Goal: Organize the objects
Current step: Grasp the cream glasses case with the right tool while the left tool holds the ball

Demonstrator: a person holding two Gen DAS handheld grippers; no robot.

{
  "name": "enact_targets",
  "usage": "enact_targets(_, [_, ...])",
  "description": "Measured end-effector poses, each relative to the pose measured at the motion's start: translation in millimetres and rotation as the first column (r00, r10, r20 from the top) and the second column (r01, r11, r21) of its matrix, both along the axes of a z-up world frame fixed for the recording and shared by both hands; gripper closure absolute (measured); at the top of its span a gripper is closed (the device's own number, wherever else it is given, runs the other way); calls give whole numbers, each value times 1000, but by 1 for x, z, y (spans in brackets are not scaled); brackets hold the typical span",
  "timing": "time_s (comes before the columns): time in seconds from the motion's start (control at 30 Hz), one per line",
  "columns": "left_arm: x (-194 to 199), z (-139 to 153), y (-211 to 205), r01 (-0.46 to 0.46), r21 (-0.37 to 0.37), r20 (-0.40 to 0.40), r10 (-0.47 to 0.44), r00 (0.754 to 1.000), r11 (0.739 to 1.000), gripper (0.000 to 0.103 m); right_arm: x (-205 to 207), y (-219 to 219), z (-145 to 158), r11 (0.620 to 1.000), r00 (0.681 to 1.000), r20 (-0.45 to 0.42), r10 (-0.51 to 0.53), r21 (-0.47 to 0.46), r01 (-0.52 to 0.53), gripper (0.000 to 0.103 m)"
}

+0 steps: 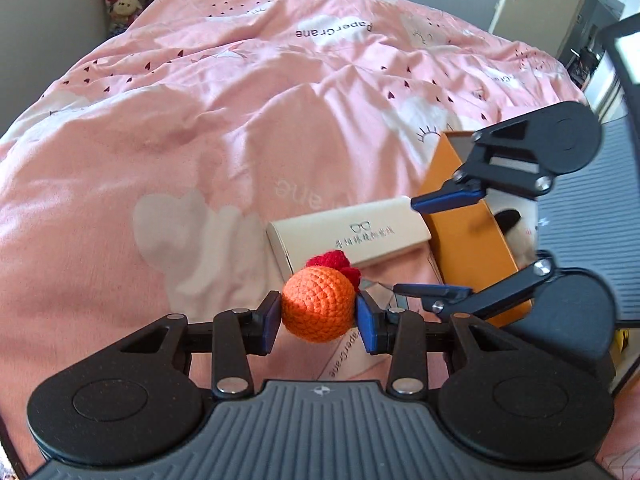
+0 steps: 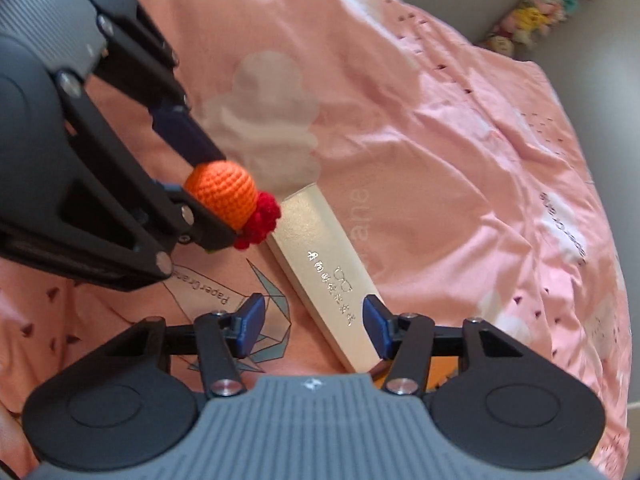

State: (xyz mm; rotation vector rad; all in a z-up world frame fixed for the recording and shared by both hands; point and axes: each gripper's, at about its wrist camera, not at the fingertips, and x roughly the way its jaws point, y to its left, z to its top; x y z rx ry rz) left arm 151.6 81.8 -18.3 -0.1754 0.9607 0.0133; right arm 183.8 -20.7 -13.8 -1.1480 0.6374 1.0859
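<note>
Left tool (image 1: 318,312) clamped on ball (image 1: 318,306) | soft, light, hold mid-girth | right tool (image 2: 314,330) apart, empty | case (image 2: 324,276) at 12, stiff, slick | box (image 1: 468,240) at 2

The left hand-held gripper (image 1: 318,312) clamps an orange crocheted ball (image 1: 318,307) above the pink duvet (image 1: 200,120).

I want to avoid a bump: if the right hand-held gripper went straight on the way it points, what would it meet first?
Probably the beige glasses case, which lies on the pink duvet between the open fingers of the right hand-held gripper. Depth is hard to judge.
</note>
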Motion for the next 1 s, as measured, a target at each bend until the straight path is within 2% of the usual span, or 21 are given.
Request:
enact_targets(0.17, [4, -6, 12, -38, -29, 14, 39, 999, 999, 58, 27, 24, -19, 992, 995, -65, 77, -93, -83, 40])
enact_targets(0.43, [13, -22, 29, -81, -69, -24, 79, 997, 994, 58, 44, 49, -37, 979, 980, -146, 133, -136, -153, 39])
enact_targets(0.63, [15, -28, 33, -92, -80, -38, 89, 995, 993, 58, 49, 58, -45, 978, 980, -143, 139, -136, -159, 38])
enact_targets(0.8, [12, -28, 35, -97, -81, -47, 93, 995, 992, 58, 54, 63, -51, 977, 977, -167, 133, -140, -158, 32])
enact_targets(1.0, [9, -25, 37, -105, -88, -40, 102, 994, 991, 58, 46, 60, -50, 978, 980, -145, 137, -139, -157, 34])
